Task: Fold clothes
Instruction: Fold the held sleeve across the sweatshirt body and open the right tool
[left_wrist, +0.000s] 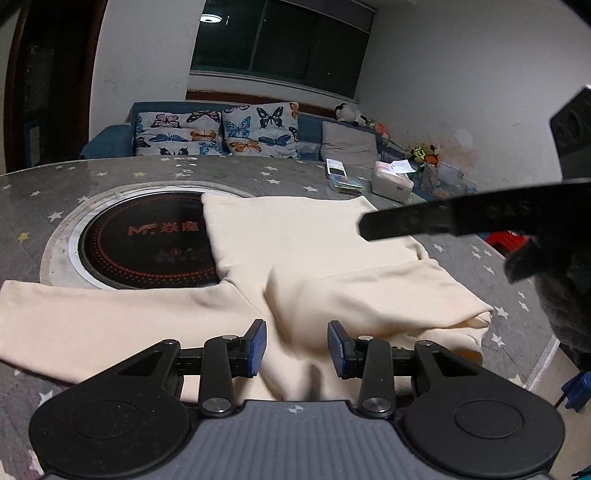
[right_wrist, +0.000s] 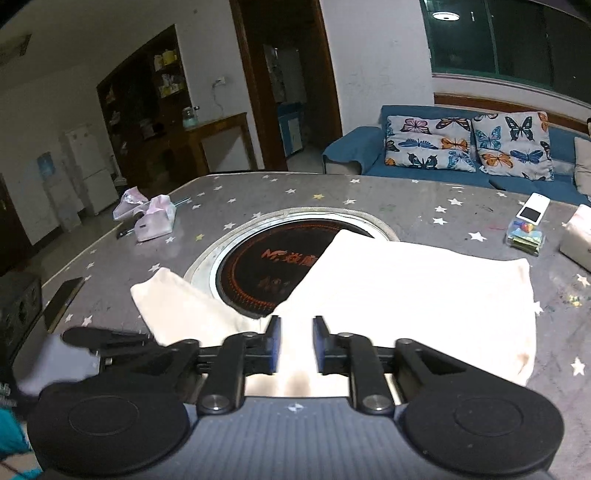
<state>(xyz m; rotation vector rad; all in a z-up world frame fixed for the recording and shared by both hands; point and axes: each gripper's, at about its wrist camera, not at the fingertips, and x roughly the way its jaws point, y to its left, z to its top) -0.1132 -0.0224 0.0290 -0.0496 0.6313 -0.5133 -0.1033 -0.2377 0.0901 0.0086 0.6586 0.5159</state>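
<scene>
Where garment (left_wrist: 303, 236) drapes starry table (left_wrist: 110, 177) | sofa (right_wrist: 369, 147) behind | left claw (left_wrist: 296, 345) apart, right claw (right_wrist: 296, 343) seemingly apart

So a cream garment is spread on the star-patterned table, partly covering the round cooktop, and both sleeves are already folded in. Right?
Not quite: only one sleeve is folded in. The left wrist view shows the cream garment on the star-patterned table, partly over the round cooktop, with the other sleeve stretched out flat.
</scene>
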